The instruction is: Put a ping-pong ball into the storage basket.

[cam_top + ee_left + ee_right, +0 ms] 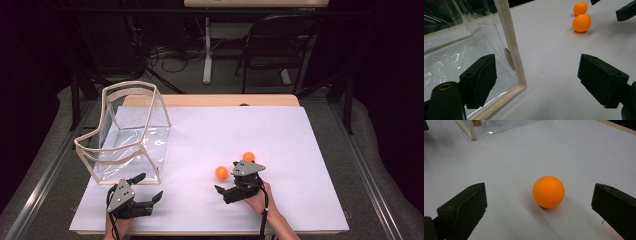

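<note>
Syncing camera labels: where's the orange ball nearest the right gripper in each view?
High view: the near orange ball lies right of centre on the white sheet, just left of the right gripper.
Left gripper view: same ball at upper right, in front of the second ball.
Right gripper view: ball at centre, between the open jaws, untouched.
Shared landmark: the clear bag, beige-trimmed, also at left and top left.
</note>
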The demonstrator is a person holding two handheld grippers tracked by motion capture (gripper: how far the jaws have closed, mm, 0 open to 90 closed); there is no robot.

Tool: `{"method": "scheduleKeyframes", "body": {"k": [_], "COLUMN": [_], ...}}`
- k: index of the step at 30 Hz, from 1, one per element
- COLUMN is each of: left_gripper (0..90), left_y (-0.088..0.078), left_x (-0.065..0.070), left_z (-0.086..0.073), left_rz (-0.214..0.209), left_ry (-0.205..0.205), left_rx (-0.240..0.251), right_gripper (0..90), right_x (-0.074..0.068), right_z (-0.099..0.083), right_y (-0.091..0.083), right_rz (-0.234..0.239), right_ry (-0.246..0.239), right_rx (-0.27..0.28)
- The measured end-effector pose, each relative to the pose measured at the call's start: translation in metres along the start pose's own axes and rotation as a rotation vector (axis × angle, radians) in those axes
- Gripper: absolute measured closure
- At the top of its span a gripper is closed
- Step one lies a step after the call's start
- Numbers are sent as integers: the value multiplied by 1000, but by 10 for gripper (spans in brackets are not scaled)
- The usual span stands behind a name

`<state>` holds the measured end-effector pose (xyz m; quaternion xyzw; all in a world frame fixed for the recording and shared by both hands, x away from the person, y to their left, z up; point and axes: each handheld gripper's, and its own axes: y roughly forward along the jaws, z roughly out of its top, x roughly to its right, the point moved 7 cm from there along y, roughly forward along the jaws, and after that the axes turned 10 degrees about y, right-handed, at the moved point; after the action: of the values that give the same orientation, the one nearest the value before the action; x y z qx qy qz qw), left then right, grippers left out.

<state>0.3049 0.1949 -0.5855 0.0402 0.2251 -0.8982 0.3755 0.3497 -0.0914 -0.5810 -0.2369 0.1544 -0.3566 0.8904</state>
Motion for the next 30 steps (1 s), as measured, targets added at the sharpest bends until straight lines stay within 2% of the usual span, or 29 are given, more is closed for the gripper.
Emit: {"method": "scheduleKeyframes", "body": {"k": [18, 22, 26, 30], "left_gripper": [157, 157, 157, 157], "left_y": [-1, 0, 0, 0], "left_x": [-1, -1, -1, 0], "left_z": [0, 0, 0, 0], "left_rz": [3, 0, 0, -1], "left_ry": [-9, -7, -8, -8], "left_rx": [5, 4, 4, 5], "right_gripper": [0, 4, 95, 143], "right_x": [1, 2, 4, 6], "right_z": [3, 3, 3, 1], "right_y": [17, 21, 25, 27], "right_rz": [-7, -8, -25, -40], "right_ry": [6, 19, 37, 45], "right_rx": [-42, -47, -61, -71]}}
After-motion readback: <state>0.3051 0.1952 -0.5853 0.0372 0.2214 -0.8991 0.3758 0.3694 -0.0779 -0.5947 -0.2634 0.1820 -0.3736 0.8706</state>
